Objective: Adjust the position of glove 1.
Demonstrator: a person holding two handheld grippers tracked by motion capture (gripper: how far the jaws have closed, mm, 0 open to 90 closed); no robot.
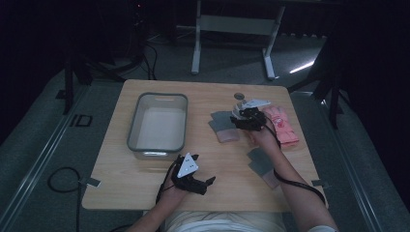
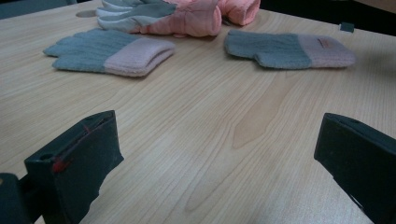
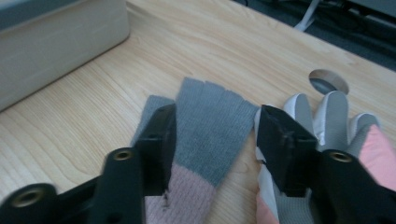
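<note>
right tool [image 3: 212,140] half open astride the grey-pink glove [image 3: 205,140], pink ski glove [image 3: 336,126] touching; left tool [image 2: 210,163] open.

A dim lab or recording room set up for handling trials

A bare wooden table [image 1: 145,188] stands alone on grey carpet, with rails along the floor on both sides, cables [image 1: 63,181] trailing around it, a white metal stand frame [image 1: 232,29] behind, and dark curtained surroundings with tripod legs [image 1: 333,96] nearby.

Knitted wool glove [image 3: 210,130], matt wood-grain table [image 3: 243,51]
</note>
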